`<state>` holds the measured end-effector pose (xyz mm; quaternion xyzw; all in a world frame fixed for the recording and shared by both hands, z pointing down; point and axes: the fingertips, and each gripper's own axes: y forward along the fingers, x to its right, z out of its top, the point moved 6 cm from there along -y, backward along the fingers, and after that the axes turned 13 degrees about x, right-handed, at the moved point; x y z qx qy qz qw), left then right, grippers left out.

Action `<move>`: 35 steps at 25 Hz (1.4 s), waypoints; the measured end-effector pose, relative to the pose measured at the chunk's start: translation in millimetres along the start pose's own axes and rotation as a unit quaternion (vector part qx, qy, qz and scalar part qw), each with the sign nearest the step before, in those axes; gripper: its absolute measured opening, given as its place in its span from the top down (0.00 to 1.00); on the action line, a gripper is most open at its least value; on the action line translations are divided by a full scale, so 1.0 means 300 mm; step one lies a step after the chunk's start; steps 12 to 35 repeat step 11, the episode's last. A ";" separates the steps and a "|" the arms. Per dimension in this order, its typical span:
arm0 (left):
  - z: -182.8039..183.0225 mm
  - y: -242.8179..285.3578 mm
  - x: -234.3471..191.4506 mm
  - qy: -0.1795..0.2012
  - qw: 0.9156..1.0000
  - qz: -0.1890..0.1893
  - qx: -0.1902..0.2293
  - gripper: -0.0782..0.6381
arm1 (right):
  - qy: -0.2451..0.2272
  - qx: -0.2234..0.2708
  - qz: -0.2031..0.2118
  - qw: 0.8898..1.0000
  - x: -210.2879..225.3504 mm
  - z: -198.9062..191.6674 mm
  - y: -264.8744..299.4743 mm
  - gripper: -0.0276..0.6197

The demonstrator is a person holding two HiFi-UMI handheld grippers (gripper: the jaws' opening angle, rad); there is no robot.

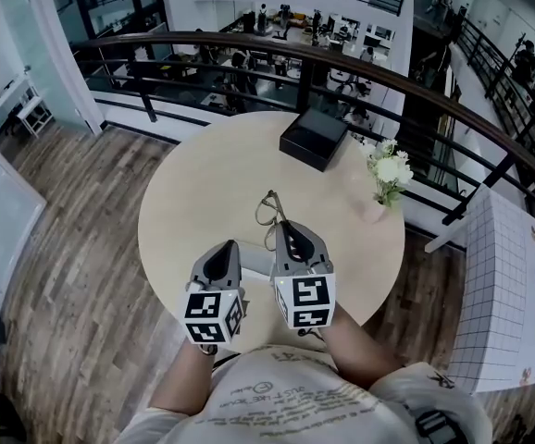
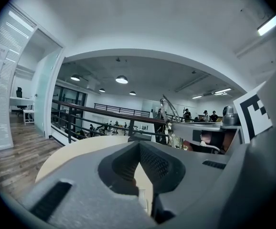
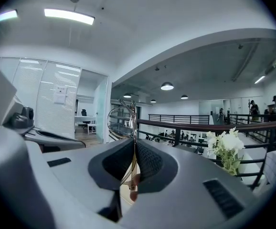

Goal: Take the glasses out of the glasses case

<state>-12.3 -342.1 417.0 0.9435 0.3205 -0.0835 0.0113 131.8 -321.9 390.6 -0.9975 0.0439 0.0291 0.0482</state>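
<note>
Round counter [image 1: 193, 192] by the mezzanine railing [image 1: 156, 44], both grippers level, side by side over its near edge, pointing away. Right gripper [image 1: 284, 227] jaws pinch the glasses [image 1: 267, 209], lenses sticking out past the tips. Left gripper [image 1: 225, 248] jaws together, nothing between them.

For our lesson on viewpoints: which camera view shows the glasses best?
The right gripper view: the glasses stand close up, pinched in the right gripper. The head view shows them small, the left gripper view only a thin sliver.
</note>
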 end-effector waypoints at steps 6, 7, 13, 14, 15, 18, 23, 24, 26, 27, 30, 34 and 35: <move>0.017 -0.003 -0.003 0.007 1.000 0.002 0.009 0.88 | -0.013 0.002 0.003 1.000 -0.015 -0.005 0.004 0.91; 0.020 -0.005 -0.005 0.008 1.000 0.002 0.010 0.88 | -0.014 0.001 0.004 1.000 -0.017 -0.009 0.003 0.91; 0.023 -0.004 -0.006 0.009 1.000 0.001 0.014 0.88 | -0.012 0.002 0.006 1.000 -0.019 -0.013 0.007 0.92; 0.023 -0.004 -0.006 0.009 1.000 0.001 0.014 0.88 | -0.012 0.002 0.006 1.000 -0.019 -0.013 0.007 0.92; 0.023 -0.004 -0.006 0.009 1.000 0.001 0.014 0.88 | -0.012 0.002 0.006 1.000 -0.019 -0.013 0.007 0.92; 0.023 -0.004 -0.006 0.009 1.000 0.001 0.014 0.88 | -0.012 0.002 0.006 1.000 -0.019 -0.013 0.007 0.92; 0.023 -0.004 -0.006 0.009 1.000 0.001 0.014 0.88 | -0.012 0.002 0.006 1.000 -0.019 -0.013 0.007 0.92; 0.023 -0.004 -0.006 0.009 1.000 0.001 0.014 0.88 | -0.012 0.002 0.006 1.000 -0.019 -0.013 0.007 0.92; 0.023 -0.004 -0.006 0.009 1.000 0.001 0.014 0.88 | -0.012 0.002 0.006 1.000 -0.019 -0.013 0.007 0.92; 0.023 -0.004 -0.006 0.009 1.000 0.001 0.014 0.88 | -0.012 0.002 0.006 1.000 -0.019 -0.013 0.007 0.92; 0.023 -0.004 -0.006 0.009 1.000 0.001 0.014 0.88 | -0.012 0.002 0.006 1.000 -0.019 -0.013 0.007 0.92; 0.023 -0.004 -0.006 0.009 1.000 0.001 0.014 0.88 | -0.012 0.002 0.006 1.000 -0.019 -0.013 0.007 0.92; 0.023 -0.004 -0.006 0.009 1.000 0.001 0.014 0.88 | -0.012 0.002 0.006 1.000 -0.019 -0.013 0.007 0.92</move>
